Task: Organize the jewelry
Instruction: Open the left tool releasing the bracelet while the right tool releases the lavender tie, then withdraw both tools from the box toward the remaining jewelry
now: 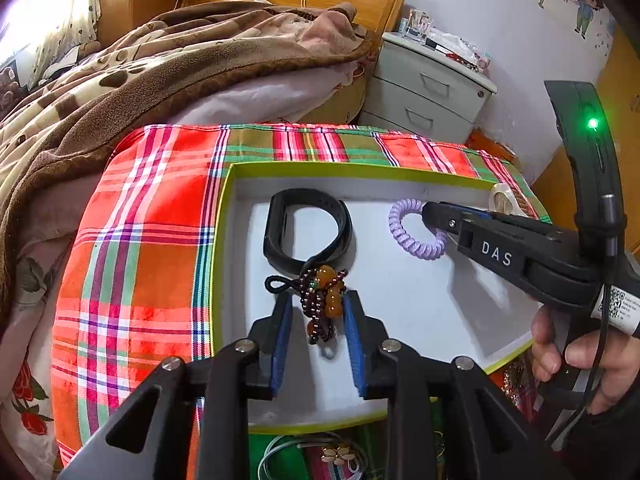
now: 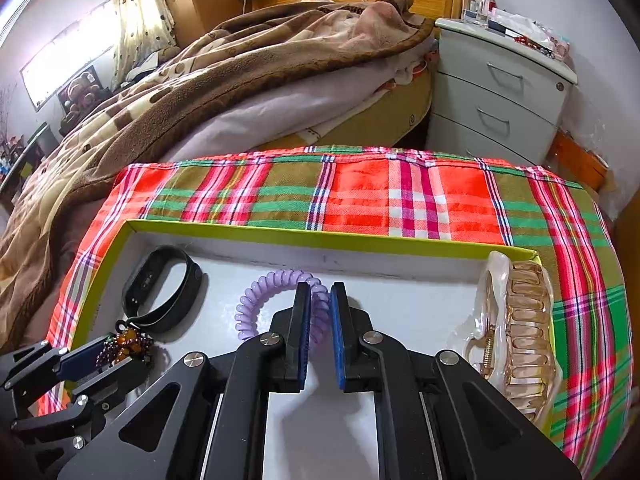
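Plaid cloth (image 2: 416,200), brown blanket (image 2: 224,80) on bed, grey drawer nightstand (image 2: 500,96), curtain (image 2: 140,12)
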